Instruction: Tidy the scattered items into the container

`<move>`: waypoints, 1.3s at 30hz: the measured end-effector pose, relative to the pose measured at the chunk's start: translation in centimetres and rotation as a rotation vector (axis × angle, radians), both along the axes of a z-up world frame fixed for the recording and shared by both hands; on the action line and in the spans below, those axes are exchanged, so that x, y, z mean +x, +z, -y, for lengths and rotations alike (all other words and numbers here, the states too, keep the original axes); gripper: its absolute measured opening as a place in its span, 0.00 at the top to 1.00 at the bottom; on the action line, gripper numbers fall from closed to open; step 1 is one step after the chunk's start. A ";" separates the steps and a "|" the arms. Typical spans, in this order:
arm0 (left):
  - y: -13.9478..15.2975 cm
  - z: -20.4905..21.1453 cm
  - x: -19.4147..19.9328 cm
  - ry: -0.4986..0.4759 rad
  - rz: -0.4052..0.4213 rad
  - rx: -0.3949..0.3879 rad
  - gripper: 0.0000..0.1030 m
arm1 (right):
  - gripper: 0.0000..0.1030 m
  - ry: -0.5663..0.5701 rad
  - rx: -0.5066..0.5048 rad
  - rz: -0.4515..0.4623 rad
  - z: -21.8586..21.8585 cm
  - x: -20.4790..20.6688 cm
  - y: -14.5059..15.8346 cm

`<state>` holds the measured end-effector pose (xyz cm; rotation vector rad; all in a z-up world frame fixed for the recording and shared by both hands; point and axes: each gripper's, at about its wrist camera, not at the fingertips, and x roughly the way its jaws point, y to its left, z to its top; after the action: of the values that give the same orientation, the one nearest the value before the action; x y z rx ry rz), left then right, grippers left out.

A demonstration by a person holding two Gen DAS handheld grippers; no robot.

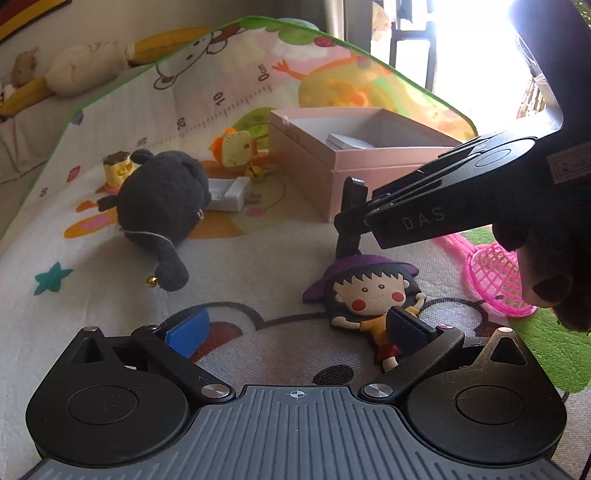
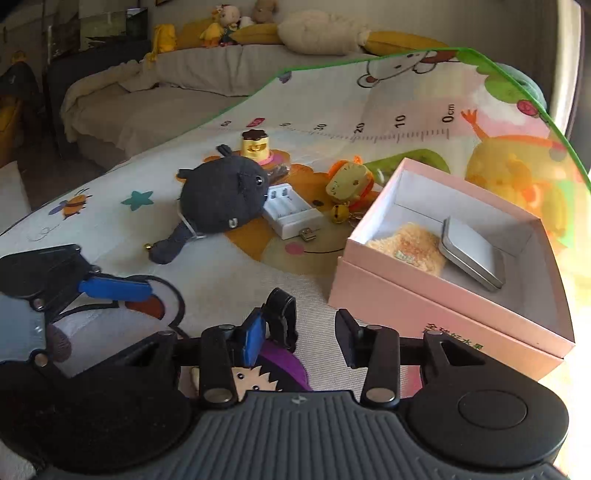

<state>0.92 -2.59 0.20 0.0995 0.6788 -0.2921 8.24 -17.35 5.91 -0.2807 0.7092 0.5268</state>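
Observation:
A flat cartoon girl figure with a purple hat [image 1: 373, 295] lies on the play mat. My left gripper [image 1: 295, 328] is open, its right finger over her body. My right gripper [image 2: 301, 338] is open just above her hat [image 2: 280, 363]; it shows from the side in the left wrist view [image 1: 351, 206]. The open pink box [image 2: 461, 254] holds a silver tin [image 2: 472, 254] and a tan fuzzy pad [image 2: 410, 245]. A black plush [image 2: 221, 199], a white battery charger [image 2: 291, 216], a yellow lion toy [image 2: 349, 184] and a yellow pudding toy [image 2: 255, 147] lie scattered behind.
A pink toy racket [image 1: 495, 280] lies right of the figure. A sofa with plush toys [image 2: 229, 26] stands behind the mat. The mat's green edge [image 2: 517, 77] runs along the far side. The box also shows in the left wrist view [image 1: 354, 162].

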 end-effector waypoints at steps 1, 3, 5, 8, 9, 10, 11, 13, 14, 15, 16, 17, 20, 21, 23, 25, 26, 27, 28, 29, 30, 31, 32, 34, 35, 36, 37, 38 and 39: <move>0.0 0.0 0.0 0.000 -0.002 -0.003 0.00 | 0.60 -0.015 0.009 -0.011 0.3 0.4 -0.1; 0.0 -0.1 0.0 -0.002 -0.005 -0.006 0.00 | 0.60 -0.012 0.018 -0.021 0.7 0.3 0.0; 0.0 -0.1 0.0 -0.005 -0.004 -0.001 0.00 | 0.59 -0.021 0.006 -0.010 1.1 -0.1 0.1; 0.1 -0.2 -0.3 -0.019 0.015 0.037 0.00 | 0.58 -0.089 -0.006 0.028 1.9 -0.1 0.2; 0.2 -0.2 -0.4 -0.021 0.025 0.066 0.00 | 0.58 -0.118 -0.007 0.054 2.4 -0.2 0.5; 0.2 -0.3 -0.5 -0.012 0.031 0.108 0.00 | 0.56 -0.139 -0.006 0.081 3.1 -0.3 0.8; 0.1 -0.3 -0.5 0.001 0.035 0.154 0.00 | 0.53 -0.154 0.001 0.099 3.8 -0.5 1.2; 0.3 -1.1 -0.5 0.021 0.039 0.179 0.00 | 0.37 -0.166 0.041 0.117 5.9 -1.3 2.1; 0.5 -1.5 -0.4 0.030 0.033 0.165 0.00 | 0.31 -0.170 0.055 0.126 6.8 -1.8 2.3; 0.8 -2.0 -0.4 0.032 0.026 0.138 0.00 | 0.21 -0.176 0.067 0.139 8.0 -2.6 2.5; 1.1 -2.4 -0.5 0.029 0.017 0.106 0.00 | 0.13 -0.182 0.074 0.146 8.9 -3.3 2.6; 1.3 -2.6 -0.5 0.026 0.007 0.073 0.00 | 0.08 -0.183 0.082 0.145 9.9 -4.0 2.5; 1.9 -2.7 -0.5 0.018 -0.033 -0.034 0.00 | 0.00 -0.161 0.112 0.084 11.8 -6.1 1.3; 1.9 -2.3 -0.5 0.009 -0.048 -0.066 0.00 | 0.00 -0.153 0.109 0.063 11.9 -6.8 0.6; 2.0 -1.3 -0.6 -0.013 -0.063 -0.093 0.00 | 0.00 -0.152 0.092 0.054 11.6 -7.5 -0.6; 2.0 0.3 -0.9 -0.042 -0.065 -0.085 0.00 | 0.08 -0.166 0.087 0.041 11.3 -7.6 -1.7; 2.0 1.1 -1.0 -0.053 -0.064 -0.072 0.00 | 0.14 -0.167 0.089 0.026 11.1 -7.4 -2.0; 2.0 1.8 -1.0 -0.060 -0.064 -0.056 0.00 | 0.30 -0.162 0.094 0.001 10.8 -7.3 -2.3; 1.9 2.5 -0.9 -0.062 -0.064 -0.038 0.00 | 0.33 -0.164 0.103 0.005 10.7 -7.4 -2.4; 1.8 3.1 -0.8 -0.064 -0.062 -0.019 0.00 | 0.35 -0.165 0.105 0.011 10.6 -7.5 -2.4; 1.8 3.6 -0.7 -0.067 -0.061 -0.009 0.00 | 0.35 -0.167 0.108 0.009 10.6 -7.8 -2.3; 1.7 4.0 -0.6 -0.070 -0.064 -0.003 0.00 | 0.35 -0.169 0.115 0.007 10.7 -8.1 -2.3; 1.6 4.3 -0.4 -0.072 -0.068 0.000 0.00 | 0.35 -0.172 0.122 0.006 10.8 -8.4 -2.4; 1.4 4.9 -0.1 -0.076 -0.071 0.009 0.00 | 0.34 -0.171 0.126 0.015 11.1 -9.5 -2.5; 1.2 5.1 0.1 -0.075 -0.070 0.021 0.00 | 0.34 -0.170 0.131 0.017 11.3 -10.1 -2.5; 1.0 5.4 0.2 -0.073 -0.069 0.036 0.00 | 0.34 -0.171 0.137 0.017 11.4 -10.6 -2.6; 0.7 5.6 0.3 -0.072 -0.067 0.052 0.00 | 0.32 -0.172 0.140 0.020 11.6 -11.1 -2.7; 0.5 5.7 0.3 -0.073 -0.068 0.068 0.00 | 0.32 -0.171 0.139 0.029 11.6 -11.5 -2.9; 0.3 5.8 0.3 -0.075 -0.069 0.082 0.00 | 0.25 -0.166 0.130 0.043 11.4 -12.0 -3.0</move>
<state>1.21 -8.40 0.51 0.1940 0.7567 -0.3405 -3.74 -28.79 2.93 -0.1101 0.6470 0.4054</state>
